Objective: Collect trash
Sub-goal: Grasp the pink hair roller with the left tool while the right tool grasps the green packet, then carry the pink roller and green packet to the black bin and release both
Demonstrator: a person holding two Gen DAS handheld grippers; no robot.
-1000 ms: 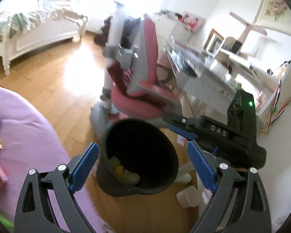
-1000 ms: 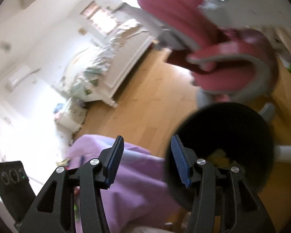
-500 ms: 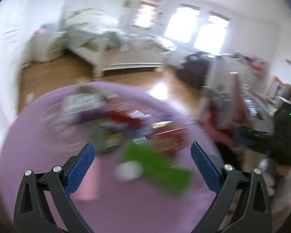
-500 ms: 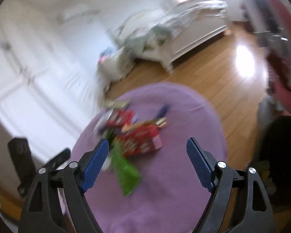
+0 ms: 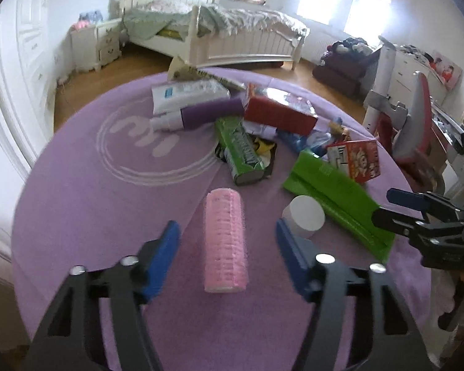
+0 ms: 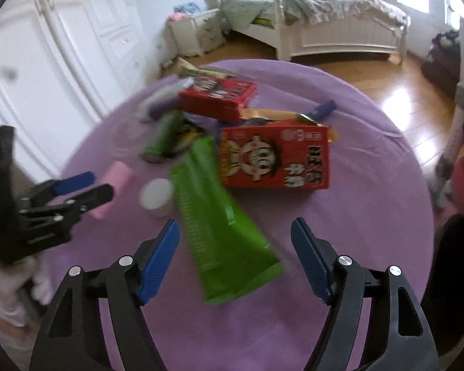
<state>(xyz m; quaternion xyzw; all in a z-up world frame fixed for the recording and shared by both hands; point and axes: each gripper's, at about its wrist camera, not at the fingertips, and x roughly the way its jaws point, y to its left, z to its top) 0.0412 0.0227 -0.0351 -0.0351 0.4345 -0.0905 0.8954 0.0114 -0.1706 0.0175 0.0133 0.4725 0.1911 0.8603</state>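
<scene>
Both closing, nothing gripped: left gripper [image 5: 227, 247] straddles pink roller [image 5: 225, 240], pads apart; right gripper [image 6: 235, 249] spread around green pouch [image 6: 219, 216].

**Colours on the purple table**

The tablecloth [image 5: 77, 191] is lilac with a pale pink-and-white ringed emblem [image 5: 145, 151] toward ten o'clock. A roller [image 5: 225, 241] is pink, ribbed in faint bands; the small cylinder [image 5: 304, 213] at its three o'clock is white. The flat pouch [image 6: 216, 216] is bright green. The box [image 6: 273, 157] at its one o'clock is red — a white cartoon face and dark lettering on it. The tube [image 5: 239, 151] is green with white print. Both grippers — left [image 5: 227, 256], right [image 6: 235, 256] — are black with blue pads
</scene>
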